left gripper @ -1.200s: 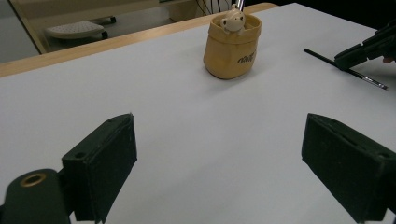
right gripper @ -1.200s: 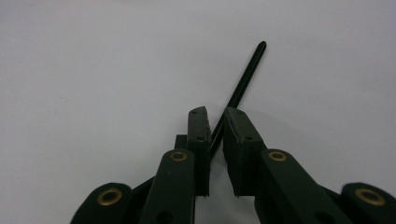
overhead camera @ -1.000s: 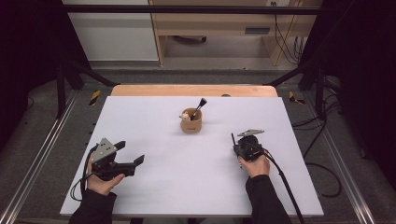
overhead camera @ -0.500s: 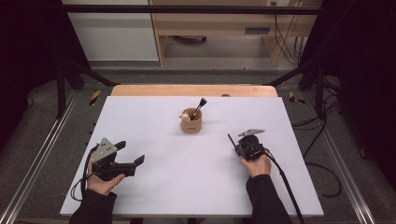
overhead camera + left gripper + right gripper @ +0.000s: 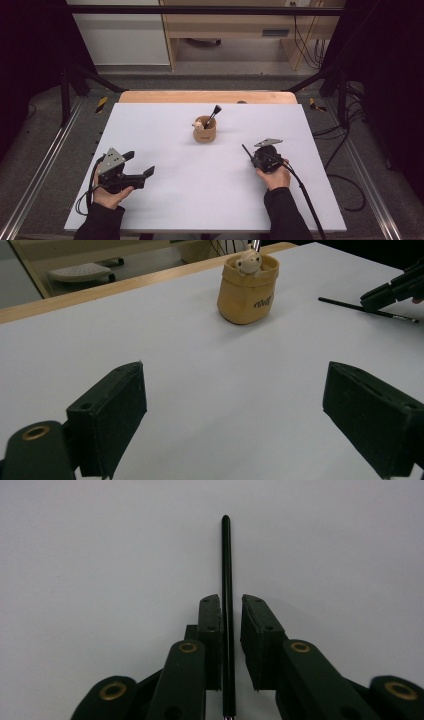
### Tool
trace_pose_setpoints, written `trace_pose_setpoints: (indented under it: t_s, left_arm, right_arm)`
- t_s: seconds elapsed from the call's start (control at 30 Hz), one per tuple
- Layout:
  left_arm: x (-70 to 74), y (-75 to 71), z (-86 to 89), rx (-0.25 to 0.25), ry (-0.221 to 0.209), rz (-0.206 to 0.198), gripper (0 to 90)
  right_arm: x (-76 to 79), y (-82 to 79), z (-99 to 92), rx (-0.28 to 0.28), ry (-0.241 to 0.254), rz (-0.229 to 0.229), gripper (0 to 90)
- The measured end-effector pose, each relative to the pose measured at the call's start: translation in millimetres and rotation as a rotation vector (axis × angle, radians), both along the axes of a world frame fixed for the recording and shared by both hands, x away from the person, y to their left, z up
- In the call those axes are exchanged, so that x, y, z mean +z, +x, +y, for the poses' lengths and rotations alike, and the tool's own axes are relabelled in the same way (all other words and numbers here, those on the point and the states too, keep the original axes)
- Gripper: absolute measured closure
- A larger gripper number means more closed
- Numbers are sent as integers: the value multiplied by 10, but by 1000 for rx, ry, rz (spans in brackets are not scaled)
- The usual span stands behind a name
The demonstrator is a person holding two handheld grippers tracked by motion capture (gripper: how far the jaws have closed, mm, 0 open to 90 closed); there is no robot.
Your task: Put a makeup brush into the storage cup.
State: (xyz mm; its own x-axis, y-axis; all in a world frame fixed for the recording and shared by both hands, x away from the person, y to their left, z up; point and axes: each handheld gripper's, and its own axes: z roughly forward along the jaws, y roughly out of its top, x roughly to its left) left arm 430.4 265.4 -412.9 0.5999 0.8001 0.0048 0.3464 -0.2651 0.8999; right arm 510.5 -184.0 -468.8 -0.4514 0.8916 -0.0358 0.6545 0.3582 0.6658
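Note:
A tan fabric cup point(image 5: 205, 134) stands mid-table, holding a black makeup brush point(image 5: 215, 112) and a small cream figure point(image 5: 248, 261). At the right, my right gripper point(image 5: 252, 159) lies low on the table around a thin black brush point(image 5: 246, 151). In the right gripper view the brush handle point(image 5: 226, 565) runs between the pads; the jaws have just been opening and a narrow gap shows beside it, so the gripper point(image 5: 231, 605) is open. At the left, my left gripper point(image 5: 139, 164) is open wide with nothing between its jaws, facing the cup point(image 5: 247, 295).
The white tabletop point(image 5: 165, 200) has a wooden strip point(image 5: 150, 96) along its far edge. Metal frame rails point(image 5: 40, 170) run along both sides. Cables point(image 5: 345, 150) lie on the floor to the right. A wooden shelf unit point(image 5: 240, 30) stands beyond the table.
The thin brush's free end has swung slightly to the left at the right gripper. Both hands have stayed in place.

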Motion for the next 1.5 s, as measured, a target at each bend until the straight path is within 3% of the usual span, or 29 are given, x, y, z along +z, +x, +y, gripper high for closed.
trace_pose_setpoints:
  t_s: [0.23, 0.8, 1.03, 1.27, 1.5]
  left_arm:
    - [2, 0, -14, -4, 5, -1, 98]
    - [3, 2, -20, -6, 7, 4, 95]
    - [2, 4, -24, -9, 11, 3, 95]
    - [0, 5, -21, -8, 10, 4, 95]
    - [-3, 7, -26, -12, 14, 6, 95]
  right_arm:
    - [113, -7, -66, 2, 20, 27, 675]
    - [316, 159, 67, 59, -97, 110, 499]
    - [300, 230, 127, 75, -156, 180, 596]
    - [241, 271, 154, 82, -170, 249, 690]
    - [209, 282, 150, 95, -189, 273, 744]
